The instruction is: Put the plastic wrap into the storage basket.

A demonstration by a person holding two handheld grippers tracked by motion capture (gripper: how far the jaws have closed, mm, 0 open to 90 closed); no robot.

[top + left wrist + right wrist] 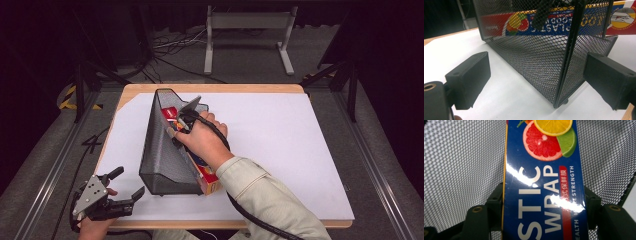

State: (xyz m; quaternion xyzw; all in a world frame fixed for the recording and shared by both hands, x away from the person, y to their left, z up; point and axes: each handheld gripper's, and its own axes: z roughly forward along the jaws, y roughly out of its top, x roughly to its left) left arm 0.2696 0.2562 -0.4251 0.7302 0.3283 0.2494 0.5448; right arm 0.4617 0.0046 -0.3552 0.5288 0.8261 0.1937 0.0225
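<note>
My right hand-held gripper [541,220] clamped the plastic wrap box [544,182] inside the mesh file holder [162,150]; left hand-held gripper [120,192] waited released. Next, seat it fully.

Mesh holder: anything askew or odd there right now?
Yes. The plastic wrap box lies slanted in the mesh holder, its near end poking past the low front edge. The right gripper clamps it; no damage visible.

Blue plastic wrap box [544,185] lies lengthwise inside black mesh holder [162,150]

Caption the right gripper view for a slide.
Right gripper clamps a plastic wrap box inside the black mesh holder.
</note>
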